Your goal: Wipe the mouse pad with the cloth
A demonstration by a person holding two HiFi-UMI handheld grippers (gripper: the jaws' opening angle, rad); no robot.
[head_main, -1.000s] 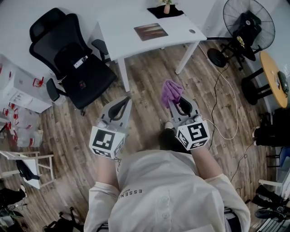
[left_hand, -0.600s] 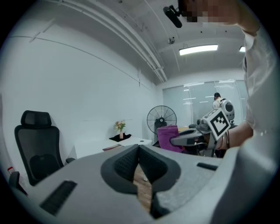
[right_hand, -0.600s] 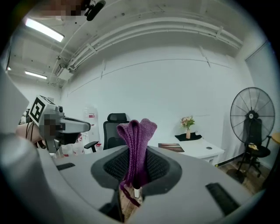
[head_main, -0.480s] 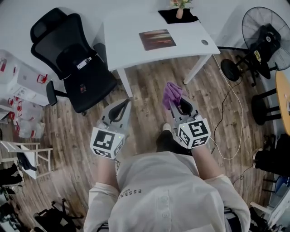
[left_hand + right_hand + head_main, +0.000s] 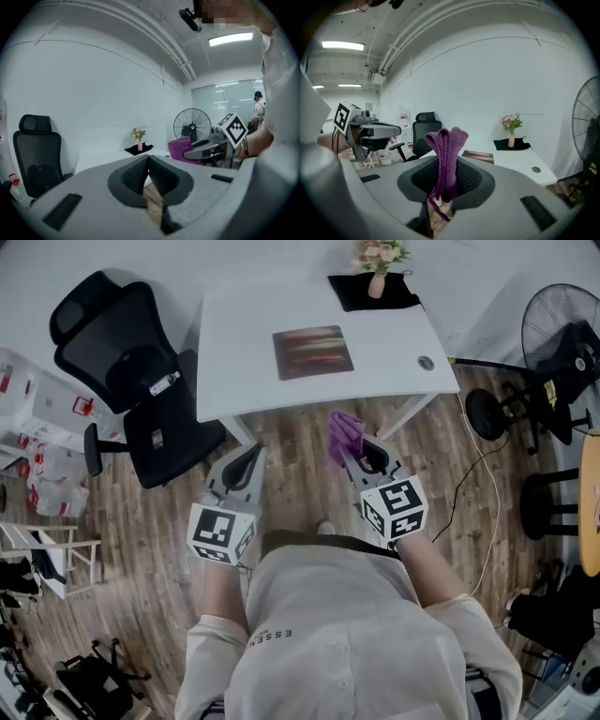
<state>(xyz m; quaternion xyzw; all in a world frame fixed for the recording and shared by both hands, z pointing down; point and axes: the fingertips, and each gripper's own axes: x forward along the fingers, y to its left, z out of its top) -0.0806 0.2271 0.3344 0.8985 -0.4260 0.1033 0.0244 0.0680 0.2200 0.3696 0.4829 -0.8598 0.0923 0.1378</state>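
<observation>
Before the white desk (image 5: 234,352), my left gripper (image 5: 246,463) has its ribbed jaws pressed together, empty; my shirt (image 5: 328,634) print begins "ESSEN". The streaky brown rectangular mouse pad (image 5: 313,352) lies flat on that desk. Just before the desk's near edge, my right gripper (image 5: 354,451) clamps a folded purple knit cloth (image 5: 343,434).

1. Open wood floor (image 5: 291,460) runs up to the near edge of the desk (image 5: 244,362).
2. The mouse pad (image 5: 313,352) has bare desktop all round; the vase (image 5: 377,282) stands well apart, at the far right corner.
3. The office chair (image 5: 141,390) crowds the side of the left gripper (image 5: 248,456).
4. The right gripper (image 5: 349,448), clamped on the cloth (image 5: 343,432), has a desk leg (image 5: 408,416) near it.
</observation>
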